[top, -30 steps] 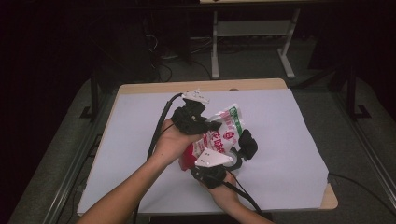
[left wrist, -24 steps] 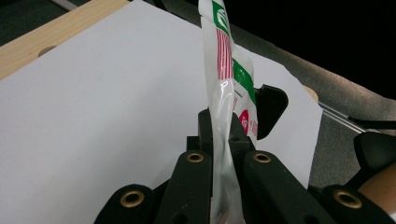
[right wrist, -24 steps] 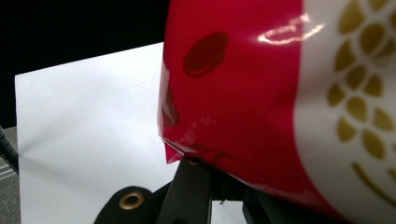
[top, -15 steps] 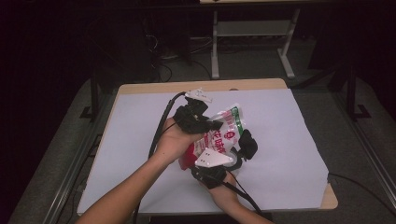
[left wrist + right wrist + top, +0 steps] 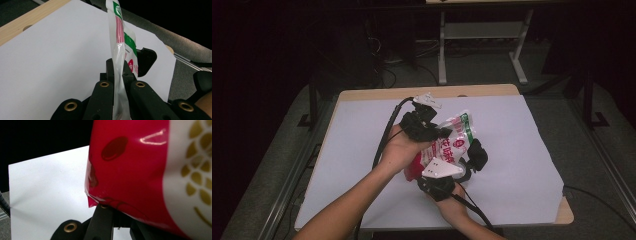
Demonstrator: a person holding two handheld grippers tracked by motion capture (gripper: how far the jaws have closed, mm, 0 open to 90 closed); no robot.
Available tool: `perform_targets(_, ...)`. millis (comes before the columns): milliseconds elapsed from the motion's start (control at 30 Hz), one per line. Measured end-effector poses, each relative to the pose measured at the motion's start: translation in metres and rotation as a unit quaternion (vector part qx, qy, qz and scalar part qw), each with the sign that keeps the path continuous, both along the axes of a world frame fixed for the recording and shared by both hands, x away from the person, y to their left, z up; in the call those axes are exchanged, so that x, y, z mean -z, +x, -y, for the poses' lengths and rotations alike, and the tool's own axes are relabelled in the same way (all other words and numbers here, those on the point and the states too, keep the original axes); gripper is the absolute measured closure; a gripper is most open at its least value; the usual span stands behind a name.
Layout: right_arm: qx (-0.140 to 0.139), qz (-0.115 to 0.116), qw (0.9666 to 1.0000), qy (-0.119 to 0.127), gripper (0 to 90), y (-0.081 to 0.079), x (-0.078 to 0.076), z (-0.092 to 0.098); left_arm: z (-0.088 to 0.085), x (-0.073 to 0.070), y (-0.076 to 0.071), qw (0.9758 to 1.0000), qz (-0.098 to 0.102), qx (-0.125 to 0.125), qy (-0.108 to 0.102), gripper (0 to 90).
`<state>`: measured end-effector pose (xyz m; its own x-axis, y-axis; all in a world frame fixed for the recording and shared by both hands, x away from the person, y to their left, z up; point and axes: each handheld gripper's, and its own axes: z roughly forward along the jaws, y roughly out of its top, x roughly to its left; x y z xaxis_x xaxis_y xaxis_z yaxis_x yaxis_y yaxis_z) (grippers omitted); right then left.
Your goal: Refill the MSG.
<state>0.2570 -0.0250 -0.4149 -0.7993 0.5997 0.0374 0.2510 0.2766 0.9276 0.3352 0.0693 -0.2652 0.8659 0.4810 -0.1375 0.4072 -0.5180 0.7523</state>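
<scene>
Currently the snack bag (image 5: 451,145) is held above the table (image 5: 522,150) between both tools, pinched at its upper edge by the left gripper (image 5: 119,92) and at its red lower corner by the right gripper (image 5: 110,215), its long axis running between them.

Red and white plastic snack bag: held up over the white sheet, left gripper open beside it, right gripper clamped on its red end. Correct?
Not quite. The left gripper is shut on the red and white plastic snack bag; the left gripper view shows its jaws pinching the bag's edge. The rest holds.
</scene>
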Motion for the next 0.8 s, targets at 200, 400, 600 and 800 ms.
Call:
perform_targets(200, 0.001, -0.003, 1.0000, 0.002, 90.0, 0.0001, 0.0004, -0.0007, 0.0005, 0.0005, 0.0004, 1.0000, -0.003, -0.006, 0.000, 90.0)
perform_targets(400, 0.001, 0.003, 1.0000, -0.002, 90.0, -0.0013, 0.0002, -0.0011, 0.0013, 0.0003, 0.0017, 0.9999, -0.006, -0.007, 0.004, 90.0)
perform_targets(600, -0.005, 0.002, 1.0000, 0.002, 90.0, 0.0011, 0.0005, 0.0014, 0.0038, 0.0004, 0.0025, 0.9999, -0.005, -0.015, 0.004, 90.0)
perform_targets(800, -0.007, 0.001, 1.0000, 0.006, 90.0, 0.0025, 0.0001, 0.0001, 0.0029, -0.0003, 0.0035, 0.9998, -0.005, -0.019, 0.008, 90.0)
